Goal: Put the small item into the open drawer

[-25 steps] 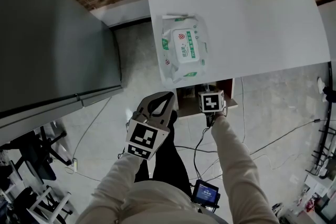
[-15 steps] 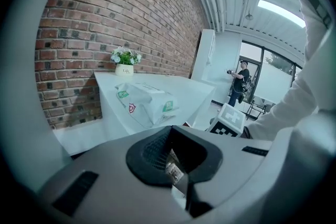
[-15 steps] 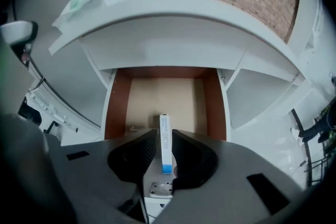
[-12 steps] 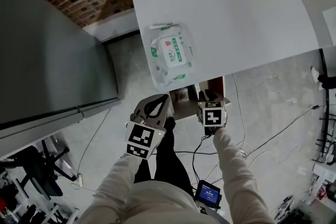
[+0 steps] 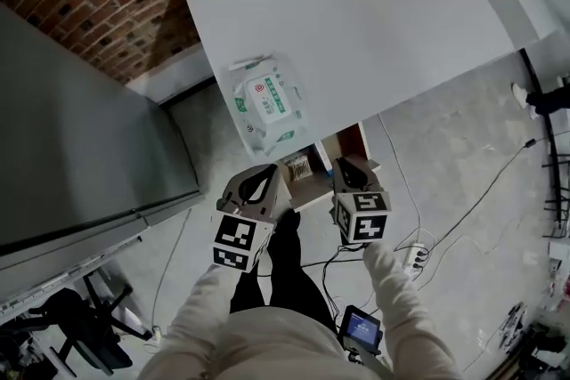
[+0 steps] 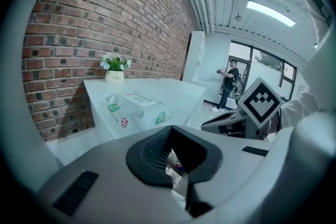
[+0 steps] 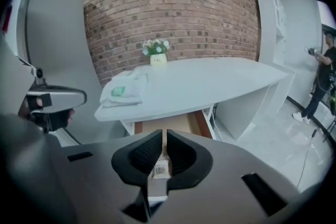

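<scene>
**Item in the drawer, both grippers free beside it**

Your right gripper [image 7: 163, 139] hangs over the front of the open drawer [image 7: 203, 124]. Its jaws have just been closing and stand almost together, with a thin slit through which the drawer's wood shows. No pad presses on anything. A small barcoded tag [image 7: 161, 169] sits low in that slit, and I cannot tell whether it belongs to the gripper.

Your left gripper [image 6: 181, 139], just beside it, has its jaws apart and holds nothing.

The small item [image 5: 298, 166], a printed packet, lies inside the drawer toward its left side, apart from both grippers.

The table [image 5: 356, 22] runs directly over the drawer, so a careless lift could knock either gripper against its edge. A wipes pack [image 5: 264, 102] rests at that same edge, above the drawer, and a bump there could tip it down. If you push the drawer shut, a quick shove could send the light packet sliding.
</scene>
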`<state>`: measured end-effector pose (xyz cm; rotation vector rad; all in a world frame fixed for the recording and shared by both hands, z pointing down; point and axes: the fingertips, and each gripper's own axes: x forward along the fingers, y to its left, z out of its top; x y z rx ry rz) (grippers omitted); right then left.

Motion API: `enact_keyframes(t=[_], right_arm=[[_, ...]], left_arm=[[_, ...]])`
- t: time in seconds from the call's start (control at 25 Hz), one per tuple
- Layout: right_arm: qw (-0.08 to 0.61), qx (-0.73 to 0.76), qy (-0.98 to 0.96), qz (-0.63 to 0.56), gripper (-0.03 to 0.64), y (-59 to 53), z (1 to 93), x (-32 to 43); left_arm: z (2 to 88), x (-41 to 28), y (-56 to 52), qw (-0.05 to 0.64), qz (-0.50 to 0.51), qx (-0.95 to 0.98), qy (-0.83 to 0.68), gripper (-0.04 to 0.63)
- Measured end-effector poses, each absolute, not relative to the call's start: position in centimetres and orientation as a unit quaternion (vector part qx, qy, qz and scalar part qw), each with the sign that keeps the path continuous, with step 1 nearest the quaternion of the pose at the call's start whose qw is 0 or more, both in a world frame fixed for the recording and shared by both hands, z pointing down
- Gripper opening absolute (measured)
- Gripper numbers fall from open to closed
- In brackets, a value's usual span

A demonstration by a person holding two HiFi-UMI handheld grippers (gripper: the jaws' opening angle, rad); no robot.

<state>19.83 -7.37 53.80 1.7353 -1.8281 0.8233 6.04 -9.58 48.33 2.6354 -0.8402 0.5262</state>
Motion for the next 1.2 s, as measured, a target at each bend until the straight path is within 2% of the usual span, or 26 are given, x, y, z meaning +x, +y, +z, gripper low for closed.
enact_keyframes(t=[0.4,1.2], right_arm=[[0.143,0.689,-0.651,0.284,0.031,-4.2,46.6,18.9],[0.042,0.77,-0.603,0.205,0.026,2.2,36.9,18.4]], left_arm=[[46.3,6.8,-9.6,0.145,0.176,0.939,-0.258,0.017],[42.0,7.9,-8.2,0.09,0.162,0.965,-0.186,0.017]])
